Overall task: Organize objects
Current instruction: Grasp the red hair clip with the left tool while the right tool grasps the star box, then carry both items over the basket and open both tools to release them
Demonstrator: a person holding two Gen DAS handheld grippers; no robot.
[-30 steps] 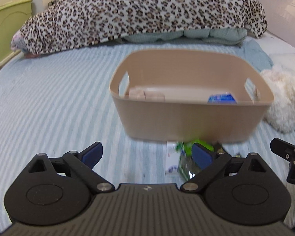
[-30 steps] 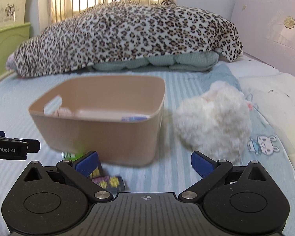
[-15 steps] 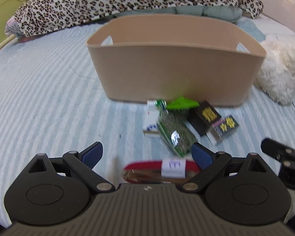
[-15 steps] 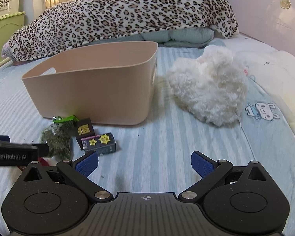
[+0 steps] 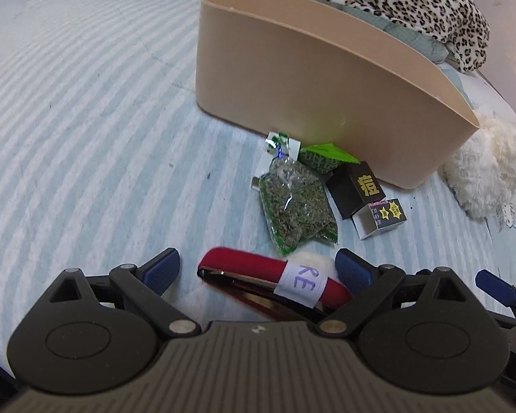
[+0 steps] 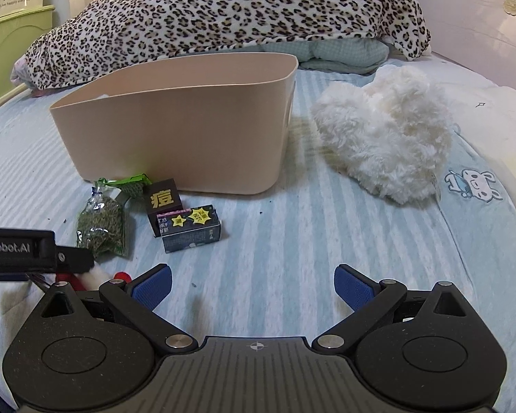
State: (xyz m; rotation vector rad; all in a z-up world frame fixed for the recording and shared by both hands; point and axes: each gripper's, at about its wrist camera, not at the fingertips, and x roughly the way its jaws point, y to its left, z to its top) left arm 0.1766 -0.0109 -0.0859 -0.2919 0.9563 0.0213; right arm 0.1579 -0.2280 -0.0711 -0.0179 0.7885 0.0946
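Note:
A beige plastic bin (image 5: 309, 79) stands on the striped bed; it also shows in the right wrist view (image 6: 185, 120). In front of it lie a green herb bag (image 5: 296, 203), a green packet (image 5: 323, 158), a black box with a yellow character (image 5: 356, 189) and a dark starred box (image 5: 383, 218). A red stapler with a white label (image 5: 275, 278) lies between the open fingers of my left gripper (image 5: 258, 268), with a white cotton ball (image 5: 313, 261) beside it. My right gripper (image 6: 253, 284) is open and empty over bare sheet, right of the boxes (image 6: 189, 229).
A white fluffy toy (image 6: 385, 134) lies right of the bin. A leopard-print quilt (image 6: 223, 13) is piled at the bed's head. A pink headboard stands at the right, green furniture (image 6: 13, 34) at the far left. The left gripper's body (image 6: 27, 249) reaches into the right wrist view.
Both grippers have dropped and pulled back from the bin. The left gripper has come down around the red stapler, which now sits between its open fingers. The small items have come into view.

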